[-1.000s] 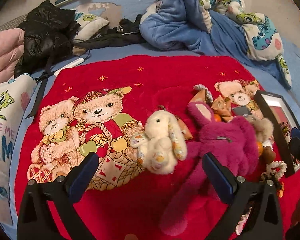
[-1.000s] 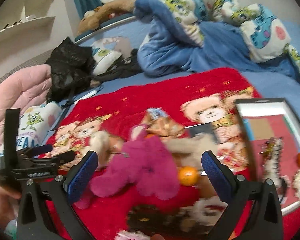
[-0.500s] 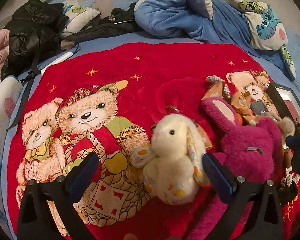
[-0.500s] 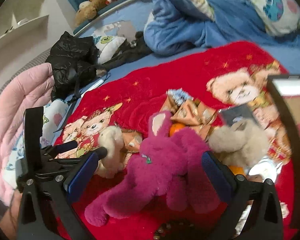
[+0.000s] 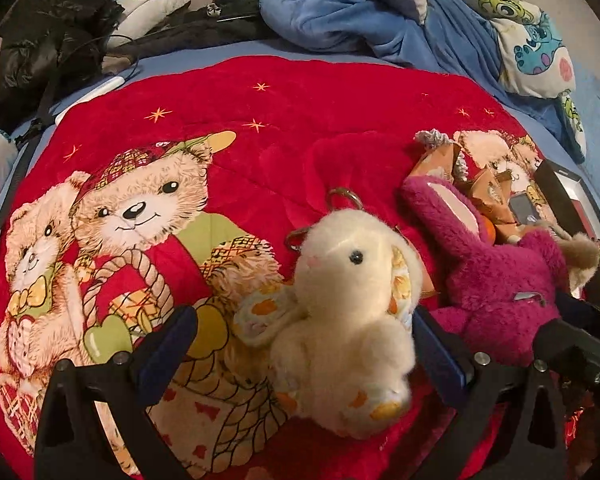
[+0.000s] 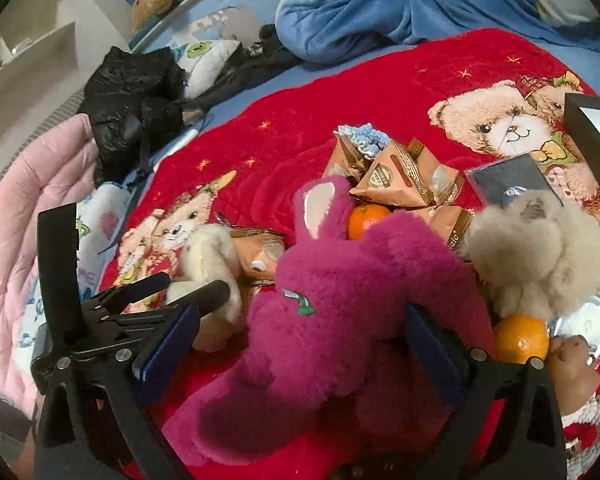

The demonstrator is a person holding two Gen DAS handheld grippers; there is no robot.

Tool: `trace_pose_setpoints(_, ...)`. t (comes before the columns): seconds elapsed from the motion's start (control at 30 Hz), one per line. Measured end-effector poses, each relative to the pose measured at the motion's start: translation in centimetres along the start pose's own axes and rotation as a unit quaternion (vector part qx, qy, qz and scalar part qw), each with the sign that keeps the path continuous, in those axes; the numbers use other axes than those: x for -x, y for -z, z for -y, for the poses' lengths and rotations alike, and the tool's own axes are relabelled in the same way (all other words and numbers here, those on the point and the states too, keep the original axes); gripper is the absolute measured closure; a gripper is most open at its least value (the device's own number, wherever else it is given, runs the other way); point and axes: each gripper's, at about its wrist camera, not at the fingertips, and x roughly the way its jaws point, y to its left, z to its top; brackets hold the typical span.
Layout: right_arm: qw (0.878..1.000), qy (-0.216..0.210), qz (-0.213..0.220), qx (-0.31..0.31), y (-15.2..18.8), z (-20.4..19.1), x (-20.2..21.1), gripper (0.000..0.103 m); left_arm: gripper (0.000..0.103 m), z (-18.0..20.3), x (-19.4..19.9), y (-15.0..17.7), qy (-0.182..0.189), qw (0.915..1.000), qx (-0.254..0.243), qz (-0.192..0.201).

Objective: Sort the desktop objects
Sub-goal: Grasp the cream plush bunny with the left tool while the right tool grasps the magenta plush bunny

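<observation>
Both wide open, left claw (image 5: 304,344) around cream rabbit (image 5: 348,300) and right claw (image 6: 300,340) around magenta plush (image 6: 340,300) on red blanket (image 5: 260,120); risk of pinching blanket or only loose fur.

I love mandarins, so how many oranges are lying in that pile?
2. One orange sits beside the magenta plush ear; another orange lies under the beige plush. More may be hidden.

The right gripper (image 6: 302,344) is straddling the magenta plush rabbit (image 6: 352,300) with jaws spread, lying mid red blanket (image 6: 300,128)
</observation>
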Motion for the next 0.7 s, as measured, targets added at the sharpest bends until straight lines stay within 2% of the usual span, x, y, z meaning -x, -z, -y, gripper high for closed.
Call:
trace_pose_setpoints(0.13, 1.0, 0.021, -0.011, 0.007, -0.1, 0.5, -0.5, 0.012, 0.0, 0.0, -1.2, 0.0, 0.006, 0.9999, 0.001, -0.009)
trace_pose_setpoints(0.17, 0.999, 0.03, -0.014, 0.008, -0.1, 0.7, -0.7, 0.019, 0.0, -0.1, -1.5, 0.0, 0.01, 0.9999, 0.005, -0.011)
trace_pose_setpoints(0.23, 0.999, 0.043, -0.025, 0.008, 0.1, 1.0, -1.2, 0.027, 0.0, -0.5, -2.1, 0.4, 0.019, 0.9995, 0.021, -0.012)
trace_pose_setpoints(0.3, 0.999, 0.04, -0.027, 0.008, 0.2, 1.1, -1.5, 0.028, 0.0, -0.8, -2.4, 0.6, 0.022, 0.9992, 0.031, -0.01)
trace_pose_setpoints(0.5, 0.996, 0.067, -0.028, 0.047, 0.8, 0.1, -2.0, 0.032, 0.0, -0.1, -2.2, 0.8, 0.0, 0.9991, 0.04, -0.011)
trace_pose_setpoints(0.7, 0.996, 0.068, -0.019, 0.05, 1.0, 0.2, -2.0, 0.033, 0.004, 0.2, -2.2, 1.2, 0.002, 0.9994, 0.036, -0.004)
